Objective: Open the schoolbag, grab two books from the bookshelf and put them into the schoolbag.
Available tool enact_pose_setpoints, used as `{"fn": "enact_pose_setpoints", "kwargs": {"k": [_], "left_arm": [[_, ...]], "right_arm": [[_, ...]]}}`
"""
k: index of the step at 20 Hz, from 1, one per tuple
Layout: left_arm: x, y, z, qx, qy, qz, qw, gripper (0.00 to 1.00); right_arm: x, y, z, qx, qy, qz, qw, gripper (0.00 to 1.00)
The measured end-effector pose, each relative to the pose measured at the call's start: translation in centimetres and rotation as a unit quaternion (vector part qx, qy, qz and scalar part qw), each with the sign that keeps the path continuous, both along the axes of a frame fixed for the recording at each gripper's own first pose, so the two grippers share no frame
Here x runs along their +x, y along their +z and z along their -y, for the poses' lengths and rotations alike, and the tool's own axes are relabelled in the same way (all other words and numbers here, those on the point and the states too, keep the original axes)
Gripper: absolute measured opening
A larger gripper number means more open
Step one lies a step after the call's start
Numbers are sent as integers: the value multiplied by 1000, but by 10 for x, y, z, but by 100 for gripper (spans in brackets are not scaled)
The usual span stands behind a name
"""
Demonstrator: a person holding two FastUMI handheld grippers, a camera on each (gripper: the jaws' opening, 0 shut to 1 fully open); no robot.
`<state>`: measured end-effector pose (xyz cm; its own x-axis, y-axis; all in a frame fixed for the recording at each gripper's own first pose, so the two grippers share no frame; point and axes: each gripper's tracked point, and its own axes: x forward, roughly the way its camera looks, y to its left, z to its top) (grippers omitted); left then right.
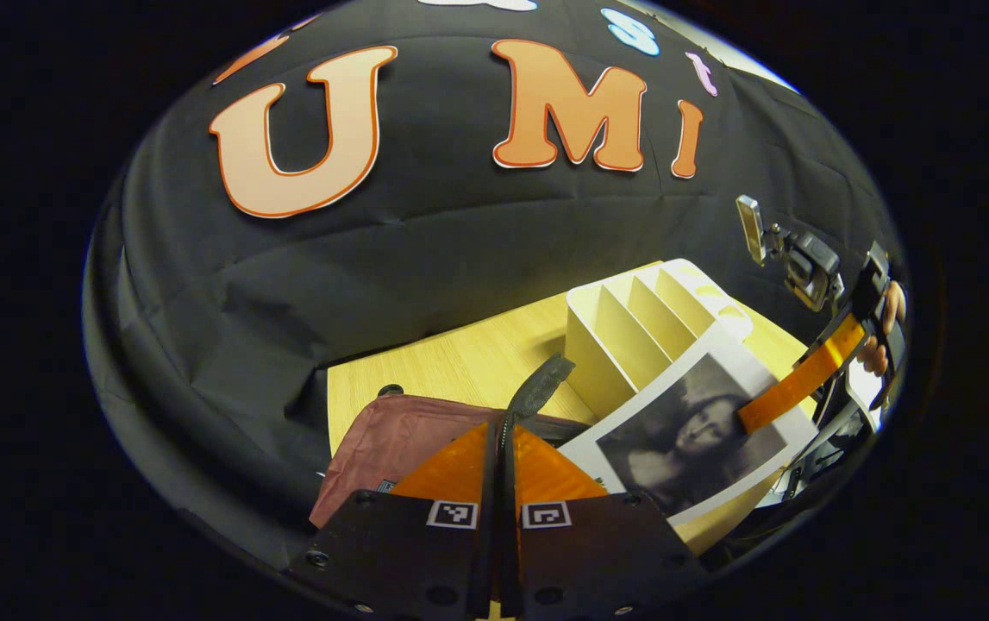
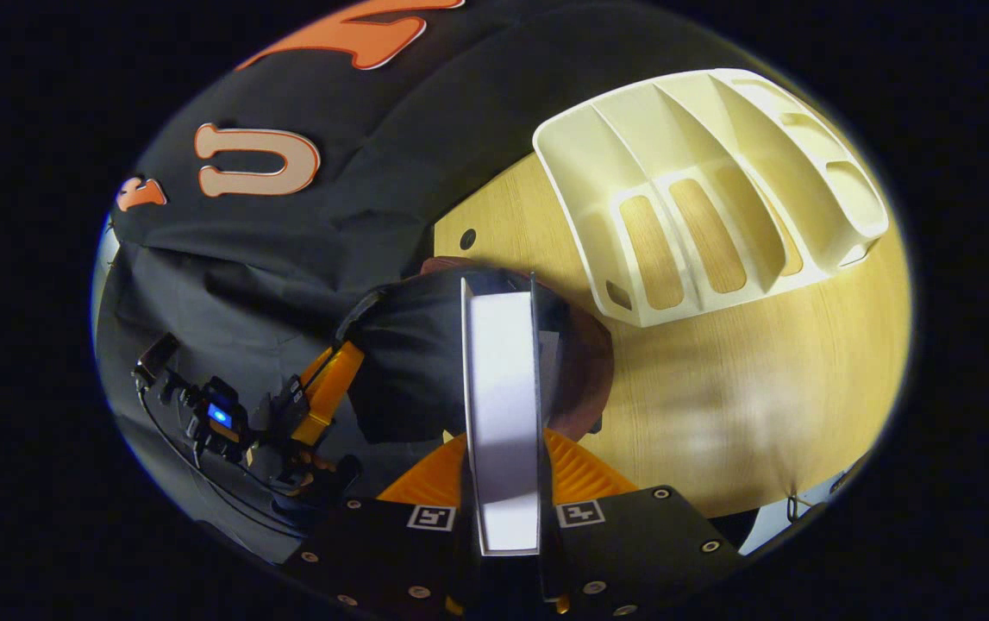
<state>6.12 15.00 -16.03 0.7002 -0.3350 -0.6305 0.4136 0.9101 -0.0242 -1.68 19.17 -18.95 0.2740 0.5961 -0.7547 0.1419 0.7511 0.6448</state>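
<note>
One book [image 2: 503, 414] stood edge-on between the right gripper's [image 2: 503, 483] fingers, both pressing its covers, its long axis running toward twelve o'clock in the right gripper view. Its far end hung over the dark mouth of the schoolbag [image 2: 425, 362], which lay straight ahead on the wooden table [image 2: 718, 397]. Judging by that alignment, the coming move was a push along the book's own length, down into the opening.

At about nine o'clock of the book in that view, the left gripper [image 2: 322, 392] reached to the bag's rim. In the left gripper view its own fingers [image 1: 468, 470] were closed on a dark strap or zipper pull [image 1: 537, 388] of the maroon schoolbag [image 1: 391, 440], apparently holding the mouth up and open. The right gripper was therefore the one to deliver the book.

The cream bookshelf [image 2: 701, 198] sat at one o'clock, its slots looking empty. From the left gripper view the book's [image 1: 692, 431] portrait cover showed at three o'clock, with one finger [image 1: 796, 379] of the right gripper across it.

How deep the bag's opening ran was hidden in shadow, and whether another book already lay inside could not be told.
</note>
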Motion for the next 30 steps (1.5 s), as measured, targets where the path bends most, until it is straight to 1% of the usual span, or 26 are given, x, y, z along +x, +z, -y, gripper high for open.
{"fn": "enact_pose_setpoints", "kwargs": {"k": [4, 10, 17, 21, 25, 30], "left_arm": [[1, 3, 3, 3, -2, 1, 1000, 5], [-3, 5, 6, 2, -1, 0, 1000, 5], [-9, 13, 16, -6, -9, 4, 1000, 5], [-13, 16, 23, -11, -14, 3, 1000, 5], [-19, 19, 33, -17, -27, 2, 999, 5], [-22, 22, 37, -12, -35, 2, 999, 5]], "right_arm": [[4, -25, -24, 15, -19, -9, 1000, 28], [13, -38, -60, 44, -34, -5, 998, 28], [20, -59, -97, 88, -64, -12, 994, 28], [21, -69, -113, 98, -66, -7, 993, 28], [25, -79, -128, 104, -59, -1, 993, 28], [29, -92, -148, 113, -50, 4, 992, 28]]}}
